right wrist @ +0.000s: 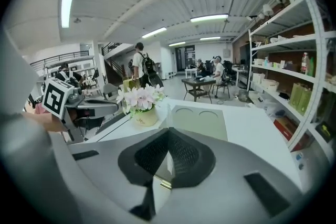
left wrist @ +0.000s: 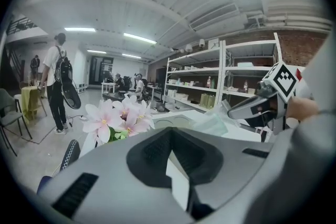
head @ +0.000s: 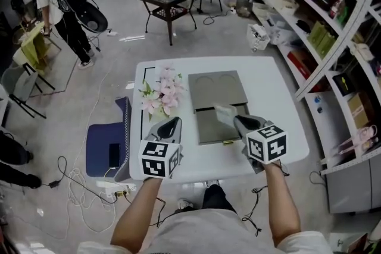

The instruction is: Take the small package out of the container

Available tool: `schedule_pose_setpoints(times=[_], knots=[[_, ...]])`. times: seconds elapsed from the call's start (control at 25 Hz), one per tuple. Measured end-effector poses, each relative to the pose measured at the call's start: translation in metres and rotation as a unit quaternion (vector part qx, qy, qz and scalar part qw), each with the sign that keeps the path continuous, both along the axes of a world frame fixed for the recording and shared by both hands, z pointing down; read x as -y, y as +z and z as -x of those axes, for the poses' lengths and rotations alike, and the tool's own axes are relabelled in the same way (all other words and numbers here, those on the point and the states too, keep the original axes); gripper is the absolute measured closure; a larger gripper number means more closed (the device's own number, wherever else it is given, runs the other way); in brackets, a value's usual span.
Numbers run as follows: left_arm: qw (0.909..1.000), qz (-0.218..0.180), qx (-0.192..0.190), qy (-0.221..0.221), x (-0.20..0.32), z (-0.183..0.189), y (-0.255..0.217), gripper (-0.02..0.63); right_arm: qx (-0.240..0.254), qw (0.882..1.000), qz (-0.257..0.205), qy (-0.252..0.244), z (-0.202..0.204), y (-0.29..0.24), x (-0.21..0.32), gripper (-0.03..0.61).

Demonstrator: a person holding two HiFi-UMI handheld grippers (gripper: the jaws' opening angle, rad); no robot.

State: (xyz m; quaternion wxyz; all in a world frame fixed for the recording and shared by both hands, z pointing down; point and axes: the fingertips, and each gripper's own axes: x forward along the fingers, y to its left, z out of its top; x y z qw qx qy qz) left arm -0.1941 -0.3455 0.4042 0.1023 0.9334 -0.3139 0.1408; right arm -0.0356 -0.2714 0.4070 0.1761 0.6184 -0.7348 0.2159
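Note:
A flat grey container lies open in the middle of the white table, its lid folded back on the far side. My right gripper hangs over the container's right edge, shut on a small pale-green translucent package. In the left gripper view the package sticks out from the right gripper's tips, above the table. My left gripper is left of the container, near the flowers, shut and holding nothing. In its own view the right gripper's pads meet over the container.
A pot of pink flowers stands on the table's left side, close to the left gripper. A blue chair sits left of the table and shelving runs along the right. A person stands at the far left; cables lie on the floor.

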Motion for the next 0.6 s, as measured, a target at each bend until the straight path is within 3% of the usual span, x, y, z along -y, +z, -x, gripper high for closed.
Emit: schedule_pose_setpoints(times=[0.32, 0.6], knots=[[0.9997, -0.025, -0.003, -0.003, 0.000, 0.003, -0.022, 0.611, -0.010, 0.986, -0.162, 0.037, 0.009, -0.066, -0.011, 0.572], [0.9990, -0.039, -0.002, -0.023, 0.004, 0.015, -0.034, 0.611, -0.021, 0.977, -0.206, 0.058, 0.007, -0.081, -0.025, 0.572]])
